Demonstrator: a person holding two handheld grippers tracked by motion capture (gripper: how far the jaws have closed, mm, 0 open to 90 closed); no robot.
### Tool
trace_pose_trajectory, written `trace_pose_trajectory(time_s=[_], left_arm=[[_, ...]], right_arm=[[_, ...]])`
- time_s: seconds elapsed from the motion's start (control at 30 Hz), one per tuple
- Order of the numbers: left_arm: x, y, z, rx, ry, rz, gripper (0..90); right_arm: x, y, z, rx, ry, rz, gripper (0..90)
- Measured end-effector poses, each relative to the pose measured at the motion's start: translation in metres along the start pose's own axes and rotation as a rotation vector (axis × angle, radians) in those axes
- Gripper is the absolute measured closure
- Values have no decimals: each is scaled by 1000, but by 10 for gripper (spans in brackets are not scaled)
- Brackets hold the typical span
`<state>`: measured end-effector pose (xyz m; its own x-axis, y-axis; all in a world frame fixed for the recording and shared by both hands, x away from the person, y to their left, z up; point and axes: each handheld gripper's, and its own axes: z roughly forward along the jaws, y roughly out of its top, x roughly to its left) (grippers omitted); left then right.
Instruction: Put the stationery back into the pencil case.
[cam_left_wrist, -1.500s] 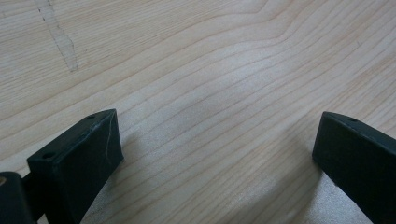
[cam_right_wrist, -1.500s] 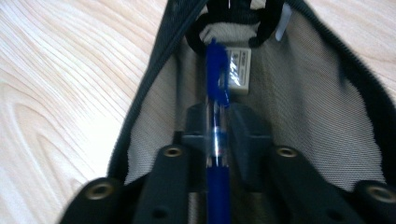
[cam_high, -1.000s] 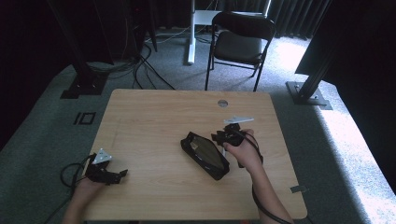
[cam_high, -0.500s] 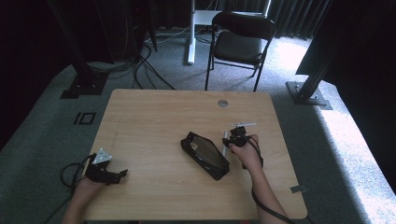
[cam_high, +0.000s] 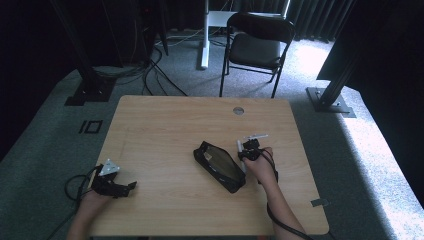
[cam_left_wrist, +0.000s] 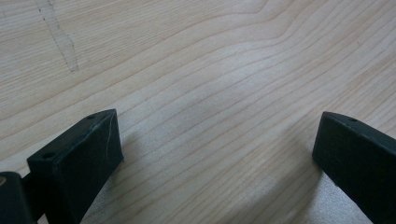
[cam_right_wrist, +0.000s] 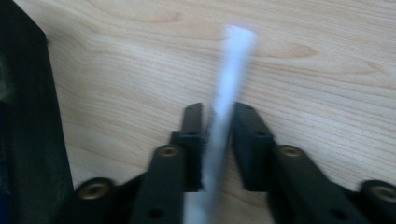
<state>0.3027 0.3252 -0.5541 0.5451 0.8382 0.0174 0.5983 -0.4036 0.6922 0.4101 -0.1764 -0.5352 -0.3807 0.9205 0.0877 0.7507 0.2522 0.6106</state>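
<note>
Table (cam_high: 165, 130): we see 1 rectangular top of pale wood with fine wavy grain, matt, with rounded corners and 1 small round grey grommet (cam_high: 238, 110) near its far edge.
Floor (cam_high: 45, 145): grey carpet with a coarse nap; black cables lie on it beyond the table.
Chair (cam_high: 255, 47): 1 folding chair with a dark padded seat and thin metal legs, standing beyond the far edge, well apart from the work.
Case (cam_high: 220, 166): 1 flat, oblong black pouch with rounded ends and a slightly glossy top face, lying askew at the table's middle-right. We see its dark edge at the left border of the right gripper view, just beside the jaws.
Left gripper (cam_left_wrist: 217, 154): black, blocky, matt jaws, spread wide over bare wood with nothing between them. In the high view it rests at the near left corner, carrying 1 grey three-cornered plate, well apart from the case.
Right gripper (cam_right_wrist: 218, 122): black jaws with brass-coloured screws; they have just been closing and now pinch the white stick. It sits just right of the case.
White stick (cam_right_wrist: 229, 88): 1 slim, smooth, straight white rod, blurred in the right gripper view; it runs up between the 2 jaws and ends above the wood. We cannot tell its material.
Obstruction: the case lies close beside the right gripper.
</note>
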Motion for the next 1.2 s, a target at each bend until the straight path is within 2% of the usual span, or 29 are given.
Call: trace_pose_trajectory(time_s=[0.13,0.27,0.47,0.6,0.73,0.83,0.9,0.97,1.07,1.2], left_arm=[[0,0,0,0,0,0,16],[0,0,0,0,0,0,16],[0,0,0,1,0,0,16],[0,0,0,1,0,0,16],[0,0,0,0,0,0,16],[0,0,0,0,0,0,16],[0,0,0,1,0,0,16],[0,0,0,0,0,0,16],[0,0,0,0,0,1,16],[0,0,0,0,0,0,16]], right_arm=[[-2,3,-1,21,28,30,783],[-2,11,-15,-27,54,37,784],[7,26,-47,-118,91,-10,784],[21,33,-65,-160,142,-43,784],[38,37,-73,-179,190,-85,784],[52,38,-75,-172,228,-121,784],[61,38,-74,-164,237,-152,784],[68,36,-71,-144,244,-185,784],[75,33,-65,-103,272,-206,784],[82,28,-55,-50,258,-250,784]])
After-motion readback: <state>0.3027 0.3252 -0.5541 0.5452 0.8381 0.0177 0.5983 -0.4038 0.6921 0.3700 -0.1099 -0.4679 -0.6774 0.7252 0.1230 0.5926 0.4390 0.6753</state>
